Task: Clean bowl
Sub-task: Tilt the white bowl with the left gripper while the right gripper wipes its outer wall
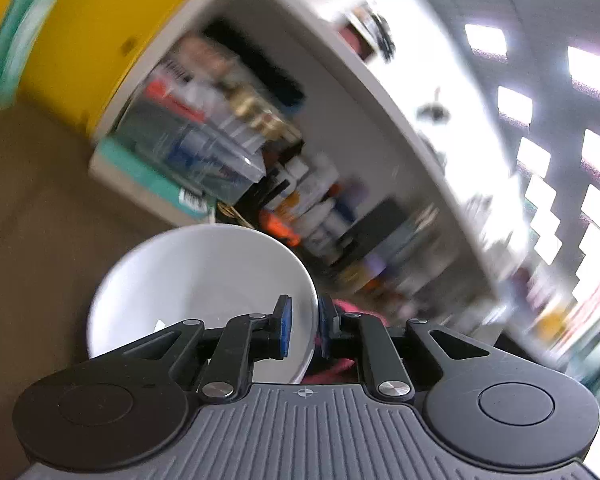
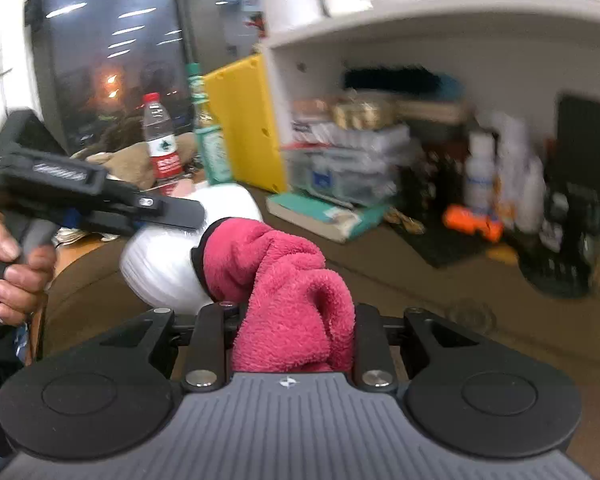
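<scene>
Cluttered shelves (image 1: 228, 128) behind: left fingers (image 1: 286, 330) pinch bowl (image 1: 196, 280) rim; right fingers (image 2: 199, 258) clamp pink cloth (image 2: 284, 292).

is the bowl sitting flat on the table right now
No, the white bowl is held up off the brown table, tilted, its rim clamped in the left gripper, with the pink cloth against it.

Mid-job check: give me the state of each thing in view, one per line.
Left gripper: shut on the bowl's rim.
Bowl: white, held off the table, tilted, inside looks empty.
Right gripper: shut on the cloth.
Cloth: pink, bunched, against the bowl's outside.
Water bottle: upright, capped.
</scene>
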